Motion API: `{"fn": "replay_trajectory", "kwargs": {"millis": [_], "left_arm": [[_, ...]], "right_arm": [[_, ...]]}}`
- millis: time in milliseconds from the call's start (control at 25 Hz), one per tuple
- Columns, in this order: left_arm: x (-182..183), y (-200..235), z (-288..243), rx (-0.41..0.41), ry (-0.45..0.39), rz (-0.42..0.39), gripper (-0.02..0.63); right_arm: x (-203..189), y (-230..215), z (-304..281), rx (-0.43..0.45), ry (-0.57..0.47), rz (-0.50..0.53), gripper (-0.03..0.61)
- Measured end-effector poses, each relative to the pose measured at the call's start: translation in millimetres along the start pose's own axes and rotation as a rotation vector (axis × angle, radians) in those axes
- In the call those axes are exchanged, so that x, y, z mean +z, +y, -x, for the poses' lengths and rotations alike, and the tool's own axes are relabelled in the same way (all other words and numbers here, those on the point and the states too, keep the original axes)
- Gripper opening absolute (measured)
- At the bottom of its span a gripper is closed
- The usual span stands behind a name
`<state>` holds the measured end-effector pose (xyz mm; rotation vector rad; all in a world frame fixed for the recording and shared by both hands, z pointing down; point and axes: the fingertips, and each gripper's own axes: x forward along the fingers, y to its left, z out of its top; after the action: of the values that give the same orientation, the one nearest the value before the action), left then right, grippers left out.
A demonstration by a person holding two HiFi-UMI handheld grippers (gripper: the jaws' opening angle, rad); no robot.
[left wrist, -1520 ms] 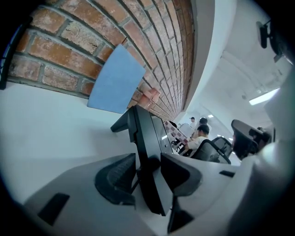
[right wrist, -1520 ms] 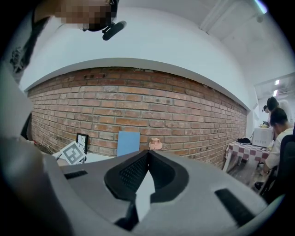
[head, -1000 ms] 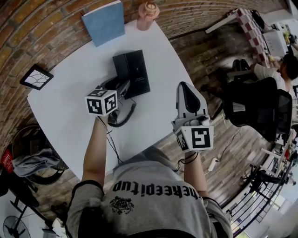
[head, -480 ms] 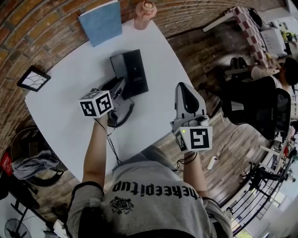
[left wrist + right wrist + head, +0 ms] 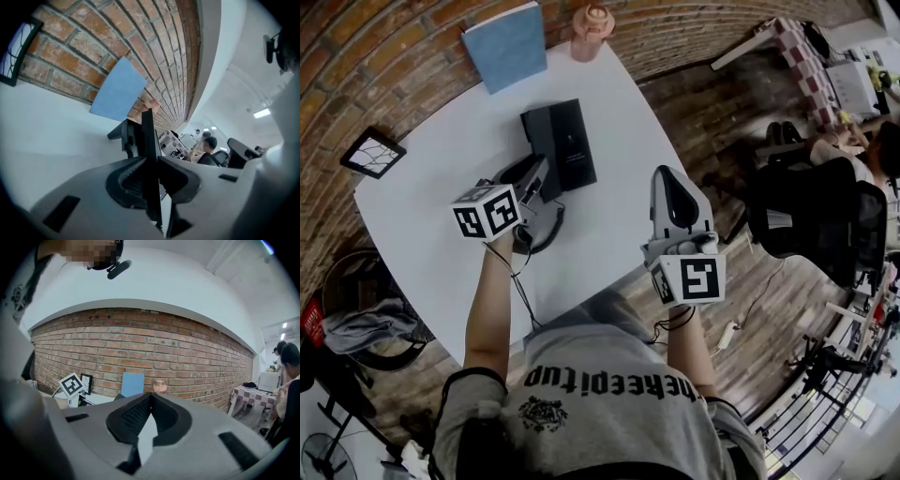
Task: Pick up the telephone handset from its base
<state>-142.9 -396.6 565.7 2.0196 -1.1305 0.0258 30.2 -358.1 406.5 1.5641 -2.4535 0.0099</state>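
The black telephone base (image 5: pixel 565 141) stands in the middle of the white table (image 5: pixel 431 234). Its black handset (image 5: pixel 525 175) is tilted up off the base's left side, its coiled cord (image 5: pixel 549 228) trailing toward me. My left gripper (image 5: pixel 536 180) is shut on the handset; its jaws have just been closing with the handset between them. In the left gripper view the handset (image 5: pixel 147 136) stands as a thin dark edge pinched between the pads, with the base (image 5: pixel 126 135) behind. My right gripper (image 5: pixel 672 183) hovers at the table's right edge, shut and empty, as the right gripper view (image 5: pixel 150 397) confirms.
A blue book (image 5: pixel 506 42) leans against the brick wall, with a pink jar (image 5: pixel 591 19) beside it and a framed picture (image 5: pixel 371 153) at the table's left corner. A black office chair (image 5: pixel 811 220) and a seated person (image 5: pixel 848 141) are to the right.
The left gripper has closed on the handset and raised it off the base; its marker cube has drifted left and toward me. The right gripper has stayed put.
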Motion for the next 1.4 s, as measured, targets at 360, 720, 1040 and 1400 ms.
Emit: {"fn": "replay_trajectory", "kwargs": {"millis": [360,720,1040,1400], "left_arm": [[17.8,-39.8,33.7,0.09,-0.095,-0.15,0.067],[24.6,-81.7,85.4,0.216,-0.234,-0.244,0.067],[17.8,-110.9,132.1,0.297,-0.335,-0.247,0.067],[15.8,-143.8,179.2,0.38,-0.433,-0.301,0.069]], "right_arm": [[12.9,-5.2,19.3,0.065,-0.062,0.002,0.003],[25.2,-4.1,38.9,0.151,-0.115,0.005,0.003],[35.0,3.9,58.8,0.227,-0.161,0.015,0.003],[44.3,12.0,82.1,0.287,-0.215,0.014,0.003]]}}
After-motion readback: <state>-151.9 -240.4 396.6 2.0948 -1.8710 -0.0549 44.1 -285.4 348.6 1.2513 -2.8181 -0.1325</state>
